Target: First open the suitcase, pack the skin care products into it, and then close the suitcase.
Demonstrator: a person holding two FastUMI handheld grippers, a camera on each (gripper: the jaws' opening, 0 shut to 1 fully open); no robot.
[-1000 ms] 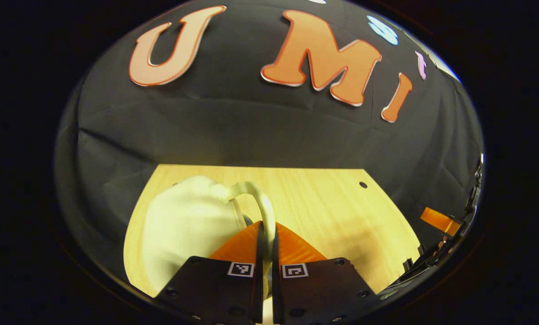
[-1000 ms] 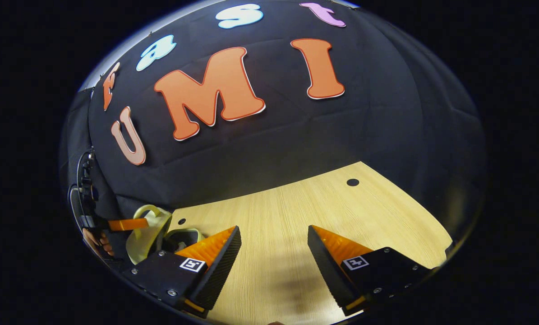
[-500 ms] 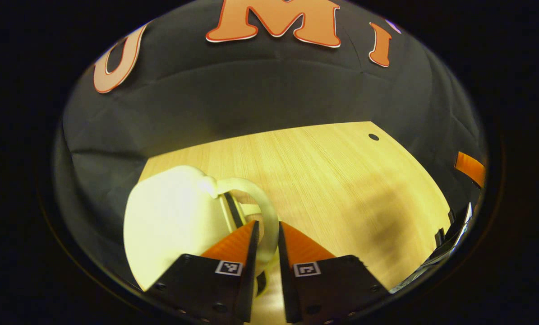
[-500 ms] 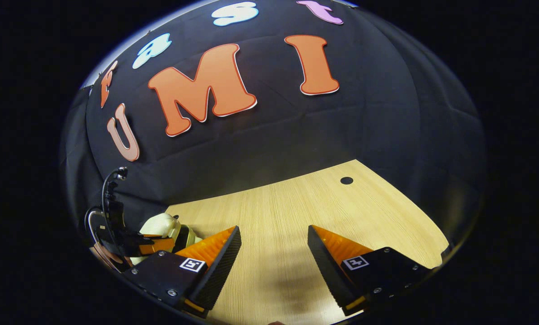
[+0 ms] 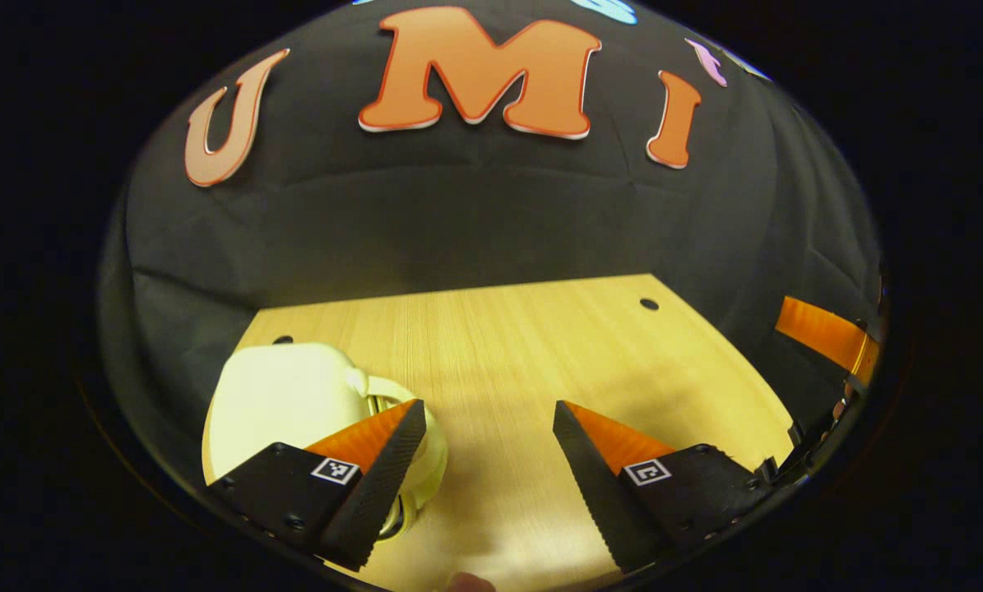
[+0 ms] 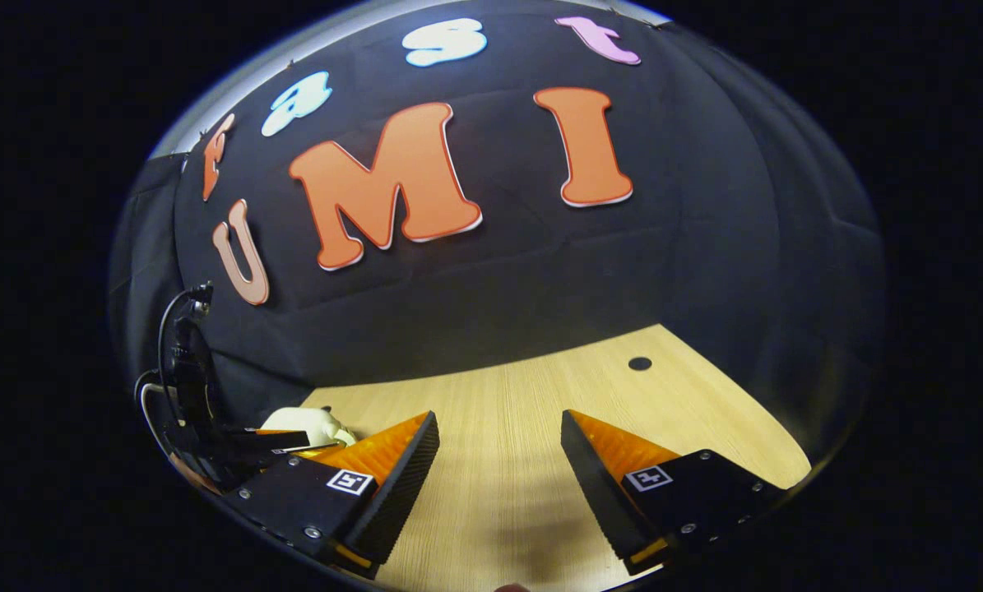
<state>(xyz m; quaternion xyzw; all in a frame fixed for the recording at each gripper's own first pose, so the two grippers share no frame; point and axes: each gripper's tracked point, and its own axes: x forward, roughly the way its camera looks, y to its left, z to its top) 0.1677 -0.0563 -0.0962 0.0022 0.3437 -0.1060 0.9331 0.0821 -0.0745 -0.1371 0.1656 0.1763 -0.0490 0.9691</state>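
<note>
Right up close in the left gripper view, the left claw (image 5: 484, 448) is spread wide open and holds nothing. Its left finger (image 5: 359, 473) sits in front of the handle of the small cream suitcase (image 5: 281, 399), which lies on the wooden table (image 5: 524, 345) at the near left corner. Whether that finger touches the handle I cannot tell — they overlap and the spot is dim. The suitcase looks shut; I see no gap between its two halves and nothing inside it.

In the right gripper view, the right claw (image 6: 499, 464) is wide open too, with bare table (image 6: 540, 395) between its fingers. Past its left finger you can just see a bit of the suitcase (image 6: 302, 421), low at the left, with the left claw's holder beside it.

So how far along is the job? My guess is that it is either right at the start or right at the end. A shut case with both claws empty fits both — and these pictures cannot settle it. No skin care products lie on the part of the table I can see. They may be packed away inside, or they may sit somewhere off to the side.

Farther back, the table has small round holes, then the black cloth wall. The front of the suitcase is cut off by the left finger, so its clasp or zip is hidden.
</note>
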